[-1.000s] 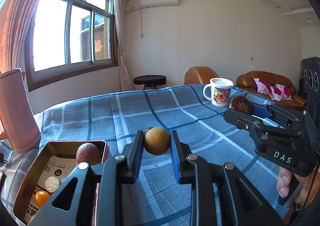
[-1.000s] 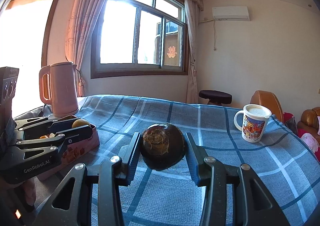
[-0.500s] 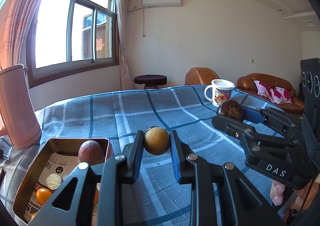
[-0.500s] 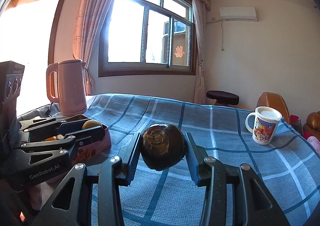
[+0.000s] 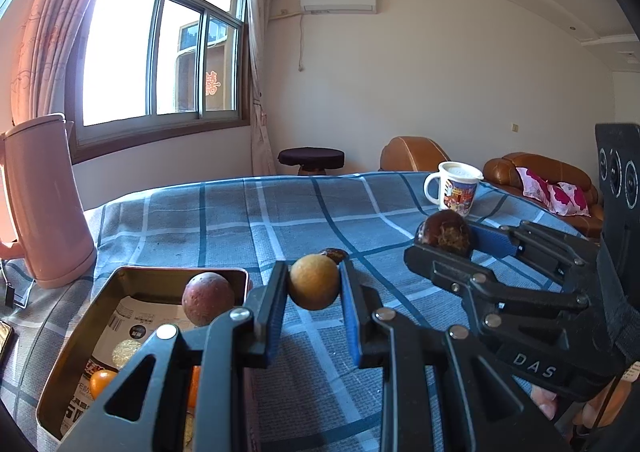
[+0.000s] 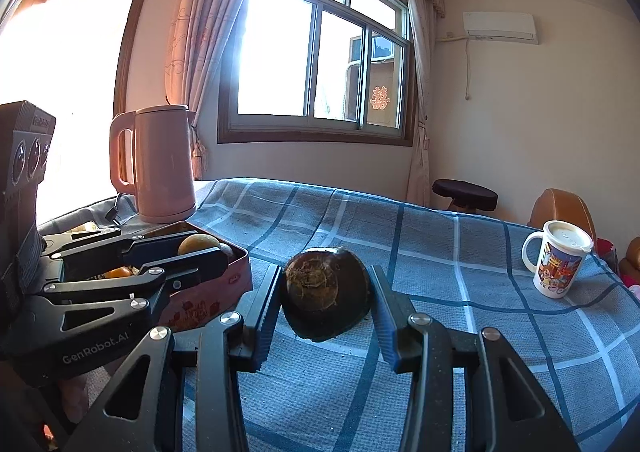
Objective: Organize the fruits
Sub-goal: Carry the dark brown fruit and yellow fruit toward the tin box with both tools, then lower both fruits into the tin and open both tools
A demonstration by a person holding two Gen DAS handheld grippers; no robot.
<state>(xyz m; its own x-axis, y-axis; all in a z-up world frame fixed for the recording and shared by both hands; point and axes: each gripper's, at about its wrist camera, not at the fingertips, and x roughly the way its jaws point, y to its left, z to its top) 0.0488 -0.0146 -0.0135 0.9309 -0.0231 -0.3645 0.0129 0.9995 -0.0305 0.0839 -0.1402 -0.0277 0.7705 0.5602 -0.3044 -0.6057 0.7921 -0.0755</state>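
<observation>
My left gripper (image 5: pixel 314 286) is shut on a small round tan fruit (image 5: pixel 314 282), held just right of an open metal tin (image 5: pixel 132 276). The tin holds a reddish-purple round fruit (image 5: pixel 208 298) and small orange fruits (image 5: pixel 103 383). Another dark fruit (image 5: pixel 334 253) lies on the cloth behind the tan one. My right gripper (image 6: pixel 325 298) is shut on a dark brown fruit with a rough stem scar (image 6: pixel 324 292), above the blue plaid cloth. In the left wrist view that gripper (image 5: pixel 442 240) comes in from the right with the dark fruit (image 5: pixel 444 233).
A pink kettle (image 6: pixel 158 162) stands at the table's left edge behind the tin. A white printed mug with a lid (image 6: pixel 560 258) stands at the far right of the plaid tablecloth (image 6: pixel 440 252). A dark stool (image 5: pixel 311 157) and brown sofas (image 5: pixel 540 172) lie beyond the table.
My right gripper with the dark fruit has moved left, closer to the left gripper and the tin. The left gripper has stayed about where it was, still holding the tan fruit.
</observation>
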